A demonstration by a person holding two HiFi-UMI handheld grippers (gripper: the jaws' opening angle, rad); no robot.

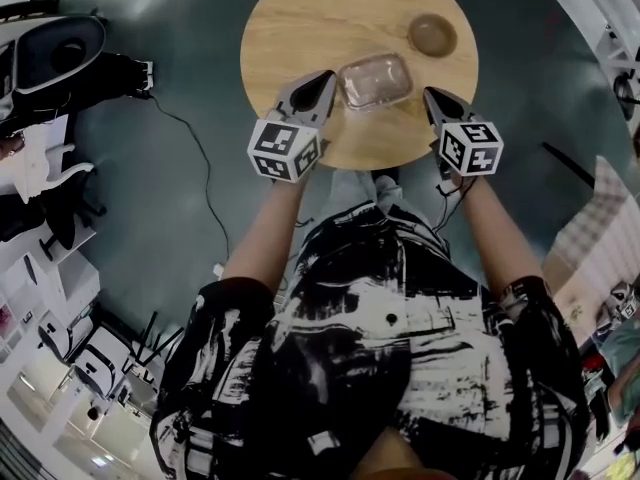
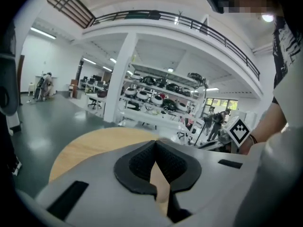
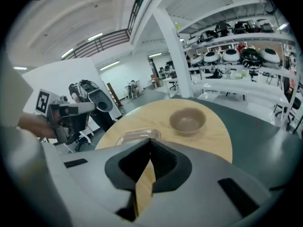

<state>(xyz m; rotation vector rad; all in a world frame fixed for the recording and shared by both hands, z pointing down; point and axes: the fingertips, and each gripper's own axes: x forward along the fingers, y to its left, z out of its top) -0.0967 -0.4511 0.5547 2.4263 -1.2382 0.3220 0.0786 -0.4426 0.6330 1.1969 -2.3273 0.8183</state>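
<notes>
A clear plastic container lies on the round wooden table, and a brown bowl stands behind it to the right. My left gripper is shut and empty, its tip just left of the container. My right gripper is shut and empty too, just right of the container. In the right gripper view the container shows right beyond the closed jaws of my right gripper, the bowl farther off. In the left gripper view the left gripper points over the table.
A black cable runs across the grey floor left of the table. A black and white machine stands at the far left, with white furniture below it. Shelves of equipment stand beyond the table.
</notes>
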